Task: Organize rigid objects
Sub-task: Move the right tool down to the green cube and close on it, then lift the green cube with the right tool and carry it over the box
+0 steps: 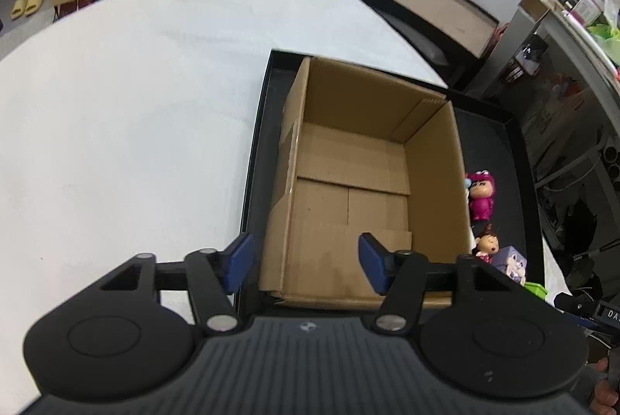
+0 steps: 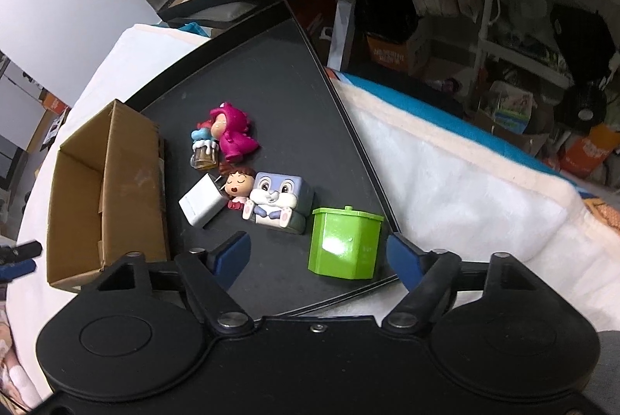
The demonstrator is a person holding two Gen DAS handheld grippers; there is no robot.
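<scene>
small rigid toys: green plastic bin (image 2: 344,243), blue-grey rabbit cube (image 2: 279,202), magenta dinosaur figure (image 2: 233,136), grouped on black tray (image 2: 286,74) beside empty brown cardboard box (image 1: 348,182), likely their destination. left gripper (image 1: 306,266) and right gripper (image 2: 319,260) both unclenched, grasping nothing.

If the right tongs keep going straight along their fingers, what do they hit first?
Probably the green plastic lidded bin, standing between the open right tongs on the black tray; depth is uncertain.

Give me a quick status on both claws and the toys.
Left claw open over empty cardboard box. Right claw open, near green bin. Toys unboxed on black tray. Nothing blocking.
</scene>
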